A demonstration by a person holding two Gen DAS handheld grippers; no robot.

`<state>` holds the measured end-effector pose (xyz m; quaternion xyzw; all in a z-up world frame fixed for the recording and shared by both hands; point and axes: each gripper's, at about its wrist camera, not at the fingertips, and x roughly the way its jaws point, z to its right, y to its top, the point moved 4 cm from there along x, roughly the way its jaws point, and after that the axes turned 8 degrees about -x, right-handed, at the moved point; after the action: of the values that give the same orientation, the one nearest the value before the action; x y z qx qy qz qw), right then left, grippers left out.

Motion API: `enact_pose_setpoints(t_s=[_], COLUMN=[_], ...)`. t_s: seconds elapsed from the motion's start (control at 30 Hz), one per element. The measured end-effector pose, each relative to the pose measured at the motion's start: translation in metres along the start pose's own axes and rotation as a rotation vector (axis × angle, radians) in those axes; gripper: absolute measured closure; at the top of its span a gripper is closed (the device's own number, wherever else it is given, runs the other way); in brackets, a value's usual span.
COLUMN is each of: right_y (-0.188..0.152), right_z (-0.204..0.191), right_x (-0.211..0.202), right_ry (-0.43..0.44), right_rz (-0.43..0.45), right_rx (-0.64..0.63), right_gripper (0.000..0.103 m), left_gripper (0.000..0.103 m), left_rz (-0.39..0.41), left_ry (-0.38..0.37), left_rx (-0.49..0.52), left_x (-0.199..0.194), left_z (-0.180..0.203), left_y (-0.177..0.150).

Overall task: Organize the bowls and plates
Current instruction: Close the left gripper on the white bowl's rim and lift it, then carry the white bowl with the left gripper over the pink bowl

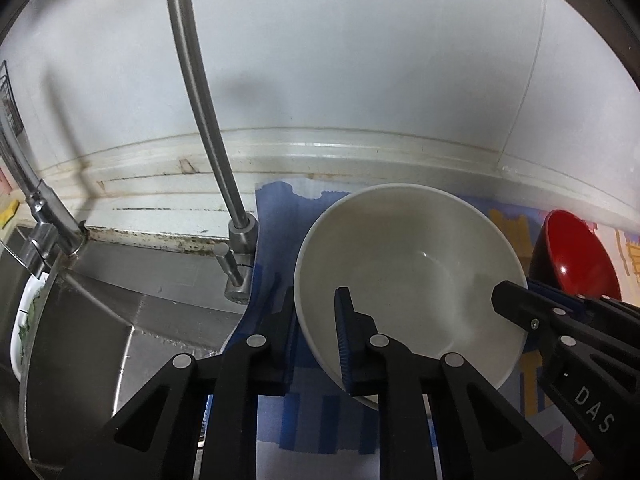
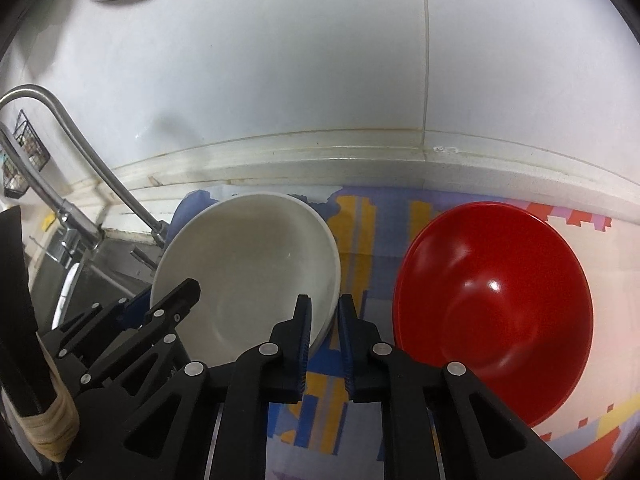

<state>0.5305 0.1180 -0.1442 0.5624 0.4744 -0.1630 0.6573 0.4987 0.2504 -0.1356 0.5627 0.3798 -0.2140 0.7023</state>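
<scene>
The white bowl (image 1: 408,276) sits upright on the bench (image 2: 624,240), on a patterned mat (image 2: 360,220) of blue, yellow and red shapes. It stands between the sink (image 1: 100,320) on its left and the red bowl (image 2: 496,304) on its right. The two bowls are near each other but apart, with a strip of mat showing between them.

The left gripper (image 1: 316,320) is closed on the left rim of the white bowl. One finger lies outside the wall and the other, with its blue ribbed pad (image 1: 342,332), lies inside the bowl. The wall is pinched between them.

The right gripper (image 2: 324,320) is closed on the right rim of the same bowl. Its left finger is inside the bowl and its right finger is outside, between the white bowl and the red bowl. In the left wrist view the right gripper enters from the right edge, with its tip over the bowl's right rim.

The red bowl is upright and empty, and neither gripper touches it.

A steel faucet (image 1: 200,92) rises from the bench edge just left of the white bowl. A plate (image 1: 28,320) with a green pattern stands in the sink. A tiled wall (image 2: 280,60) runs behind the bench.
</scene>
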Motion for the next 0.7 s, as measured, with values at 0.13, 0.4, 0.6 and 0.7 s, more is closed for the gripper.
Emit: enact_pose_setpoints(t_s=[0.13,0.4,0.6,0.7], right_y=[0.0,-0.005,-0.012,-0.017], right_z=[-0.002,-0.002,0.001,0.004], right_x=[-0.006,-0.034,-0.058,-0.074], right_ry=[0.006,0.018,0.028,0.026], right_rz=[0.002,0.027,0.039,0.053], right_rx=[-0.002,-0.021,-0.018,-0.02], right_gripper=[0.088,0.088,0.088,0.088], left_gripper=[0.085,0.085,0.085,0.084], left_rz=[0.014,0.037,0.039,0.047], left_ry=[-0.004,-0.012,-0.029,-0.042], left_rx=[-0.01,-0.029,-0.047,-0.044], left_x=[-0.014,-0.044,-0.067,-0.08], left_z=[-0.001,-0.004,-0.001,0.003], left_y=[0.0,-0.004,-0.012,-0.018])
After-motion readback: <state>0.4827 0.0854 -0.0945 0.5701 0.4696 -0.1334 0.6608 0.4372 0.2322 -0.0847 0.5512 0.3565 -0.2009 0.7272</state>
